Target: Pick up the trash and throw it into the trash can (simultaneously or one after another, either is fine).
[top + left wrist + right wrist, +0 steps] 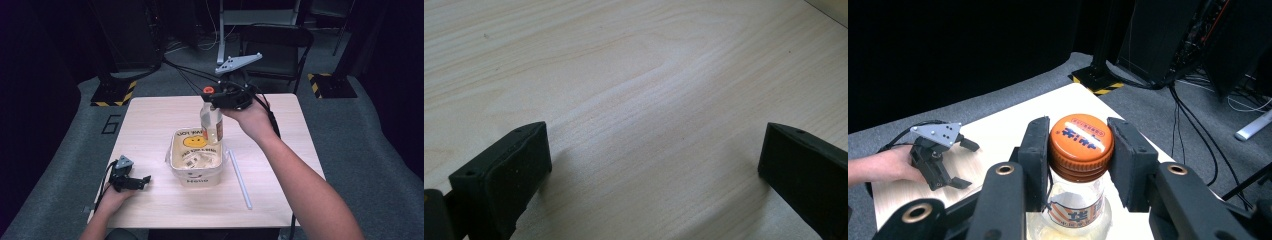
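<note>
dark floor and black stands ring a pale wooden surface (150,120), with a folding chair (277,42) beyond its far edge. the right claw (1078,150) pinches a glass bottle (211,124) by the neck, its two black pads pressed to either side of the orange cap (1081,140). the bottle hangs straight below this claw, long axis upright, cap at the top and the base lowest. its lower part, with a pale yellowish liquid inside, sits over the far rim of a white plastic bag (195,159) printed with a yellow smiley, which stands open-mouthed below and slightly nearer the person than the claw. from the high view i cannot tell whether the base has already passed inside the bag's mouth or hangs just above it.

the left claw (134,181) rests on the surface well off to the left of the bag, jaws spread wide with nothing but bare wood between them. a white straw (240,179) lies flat just beside the bag on its right side.

the right hand is plainly the one in play. as i read it, the coming move turns on keeping the bottle vertical and bringing it a little toward the person and down, so the base clears the rim and settles into the bag.
</note>
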